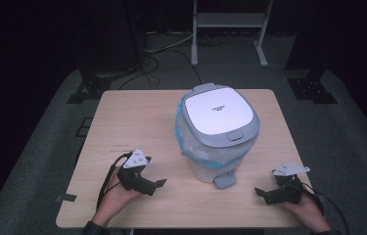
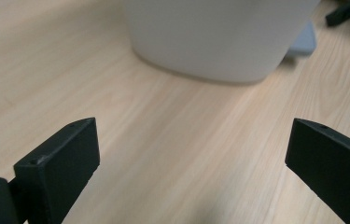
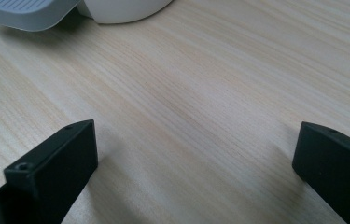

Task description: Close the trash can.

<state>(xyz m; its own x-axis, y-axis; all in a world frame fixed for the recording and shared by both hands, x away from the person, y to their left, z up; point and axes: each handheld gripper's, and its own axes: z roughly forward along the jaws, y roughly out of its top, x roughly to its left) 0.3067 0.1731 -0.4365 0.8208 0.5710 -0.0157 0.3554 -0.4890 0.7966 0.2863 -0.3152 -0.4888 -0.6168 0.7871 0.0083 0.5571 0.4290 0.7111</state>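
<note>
In the high view, a lidded pedal bin [image 1: 217, 132] stands right of centre on the wooden tabletop [image 1: 137, 117], its white lid closed, a blue liner bunched below the grey rim, and its grey foot pedal [image 1: 224, 179] facing the lower edge of the frame. The left claw [image 1: 157, 183] lies low at the lower left and the right claw [image 1: 261, 192] at the lower right, each resting under a hand and aimed inward at the bin's base, well apart from it. I judge this a resting pose either side of the bin, with the pedal kept within reach of both.

In the left gripper view, the left claw [image 2: 189, 149] is released, jaws spread wide with bare tabletop [image 2: 177, 140] between them. The bin's white wall [image 2: 219, 37] sits at the top centre, the pedal [image 2: 303, 44] peeks out at the upper right, and a dark tip of the other claw [image 2: 345, 11] shows beyond it. This close view shows the gap to the bin that the high view flattens.

In the right gripper view, the right claw [image 3: 193, 149] is likewise released and grasps nothing. The pedal [image 3: 28, 14] shows its ribbed top at the upper left, with the bin's base [image 3: 126, 9] beside it.
</note>
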